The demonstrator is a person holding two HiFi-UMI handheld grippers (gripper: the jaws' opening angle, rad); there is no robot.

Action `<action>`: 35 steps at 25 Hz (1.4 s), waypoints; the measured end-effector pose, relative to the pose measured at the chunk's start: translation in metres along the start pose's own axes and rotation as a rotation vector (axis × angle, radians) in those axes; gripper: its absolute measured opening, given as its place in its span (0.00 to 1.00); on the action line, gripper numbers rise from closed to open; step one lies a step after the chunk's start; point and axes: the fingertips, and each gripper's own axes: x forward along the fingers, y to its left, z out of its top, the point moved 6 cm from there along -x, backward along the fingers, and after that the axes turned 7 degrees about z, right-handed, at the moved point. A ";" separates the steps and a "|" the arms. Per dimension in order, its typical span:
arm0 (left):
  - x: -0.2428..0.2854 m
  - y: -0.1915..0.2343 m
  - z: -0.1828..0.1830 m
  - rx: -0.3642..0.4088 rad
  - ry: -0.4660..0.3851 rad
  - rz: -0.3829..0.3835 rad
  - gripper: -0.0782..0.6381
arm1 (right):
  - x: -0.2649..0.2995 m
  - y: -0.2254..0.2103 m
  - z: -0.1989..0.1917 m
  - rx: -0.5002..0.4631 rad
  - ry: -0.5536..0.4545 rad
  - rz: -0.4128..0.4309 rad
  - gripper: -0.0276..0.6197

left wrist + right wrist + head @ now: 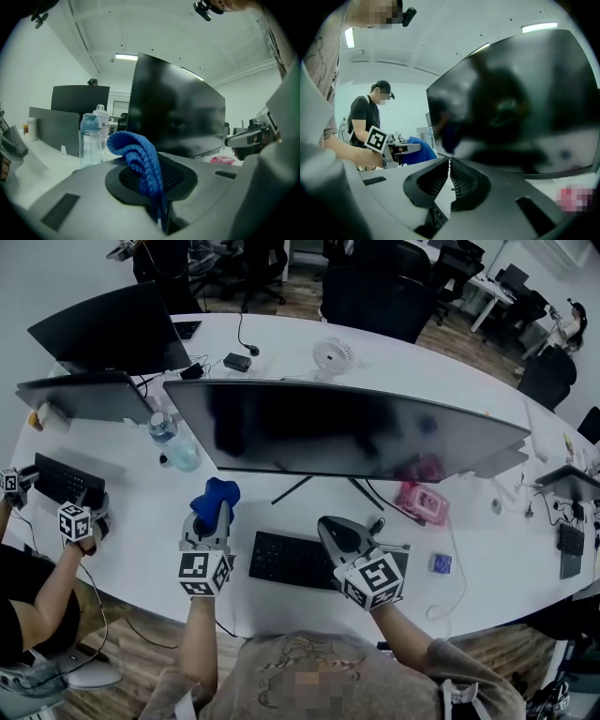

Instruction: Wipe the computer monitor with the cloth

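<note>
Two grippers hang over the desk edge in front of the computer monitor point(347, 427).

1. Left gripper point(211, 517): jaws pressed together on a blue knitted cloth point(216, 493). In the left gripper view the cloth point(136, 154) is pinched by its lower folds and bunches up above the jaw tips.
2. Right gripper point(329, 525): over the black keyboard point(286, 559). In the right gripper view its ribbed pads meet at the tips with nothing between them.
3. Cloth position: just below and in front of the screen's lower left part, apart from the glass. No contact is visible in any view.
4. Surroundings: a water bottle point(174, 442) stands just left of the screen.

Assessment: the cloth is secured but wiping appears not yet begun; the step in hand is the approach. The next move calls for lifting the bunched end to the screen face, laying it against the panel with light pressure, and sweeping sideways clear of the bottle.
</note>
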 end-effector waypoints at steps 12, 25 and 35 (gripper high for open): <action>0.062 0.042 -0.042 -0.009 0.072 0.029 0.18 | 0.033 -0.023 -0.011 0.035 0.053 -0.005 0.08; 0.096 0.068 -0.070 -0.026 0.114 0.063 0.18 | 0.050 -0.039 -0.026 0.062 0.098 -0.006 0.08; 0.101 0.067 -0.060 -0.030 0.077 0.047 0.18 | 0.048 -0.042 -0.031 0.075 0.110 -0.017 0.08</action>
